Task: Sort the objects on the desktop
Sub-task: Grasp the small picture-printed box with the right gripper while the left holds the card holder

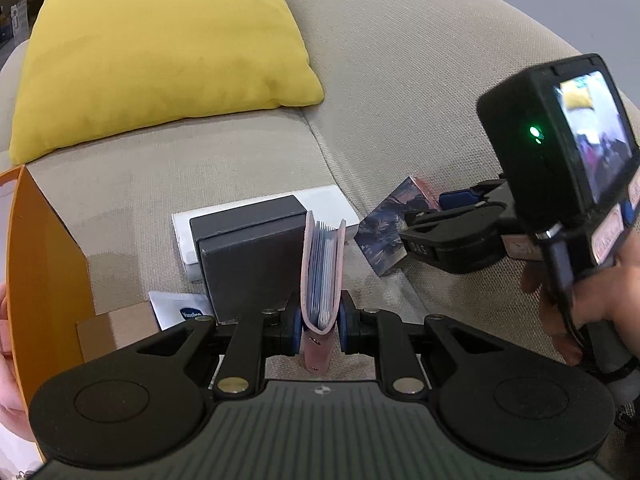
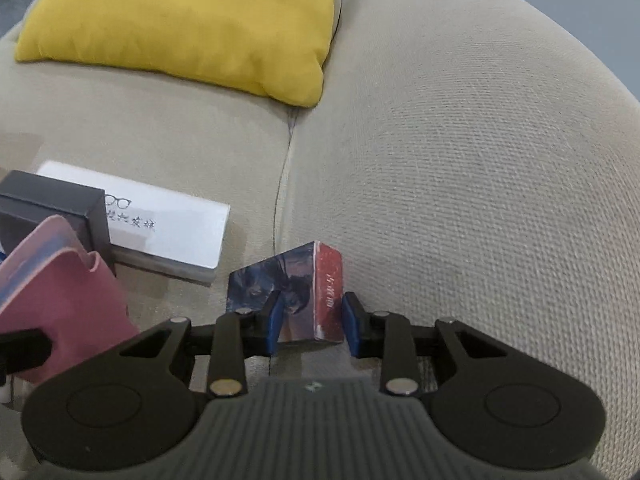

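A beige sofa fills both views, its two seat cushions meeting at a seam, with a yellow pillow propped at the far left. The things lie on the left cushion close to the seam.

The left tongs are clamped on a pink card wallet, which stands upright between the blue pads with its open edge up and the card sleeves showing. In the right wrist view the wallet shows at the near left edge, tilted.

Just left of the wallet sits a dark grey box. It rests on a flat white box printed with a glasses drawing and some writing. Near the grey box, on the near side, a white sachet with a blue logo lies on a brown card. An orange box stands open at the far left edge of the left wrist view, a hand just showing behind it.

The right tongs stand apart around a small picture box, dark blue on its face and red on its side, tilted on the seam. The left pad lies against its face; a slim gap shows at the right pad, so it is not gripped. The box is right of the white box and apart from it. A hand holds the right tongs.
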